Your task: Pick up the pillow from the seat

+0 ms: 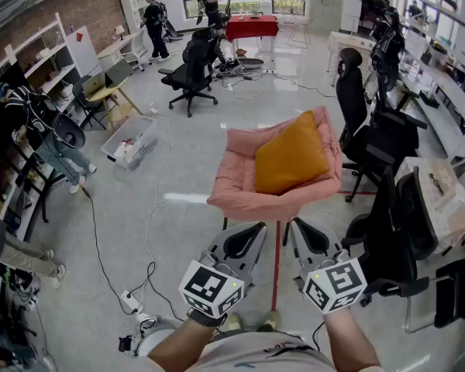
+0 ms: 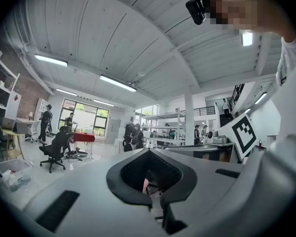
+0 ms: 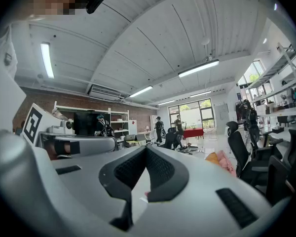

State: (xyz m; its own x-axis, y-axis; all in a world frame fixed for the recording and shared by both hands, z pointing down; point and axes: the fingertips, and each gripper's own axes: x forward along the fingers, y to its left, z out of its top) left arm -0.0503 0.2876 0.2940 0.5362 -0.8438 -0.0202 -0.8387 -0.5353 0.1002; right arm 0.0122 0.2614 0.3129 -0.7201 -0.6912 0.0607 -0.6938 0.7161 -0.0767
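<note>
Task not begun | orange pillow (image 1: pixel 291 160) lies on pink seat (image 1: pixel 244 201), frame centre | left gripper (image 1: pixel 250 231), right gripper (image 1: pixel 300 229) both clenched empty, lower centre, well apart from it

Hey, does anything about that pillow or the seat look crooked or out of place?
The orange pillow lies askew on the pink seat. It is turned cornerwise and leans on the seat's raised back, with one corner pointing up toward the back edge instead of sitting square. Nothing looks spilled or damaged.
</note>
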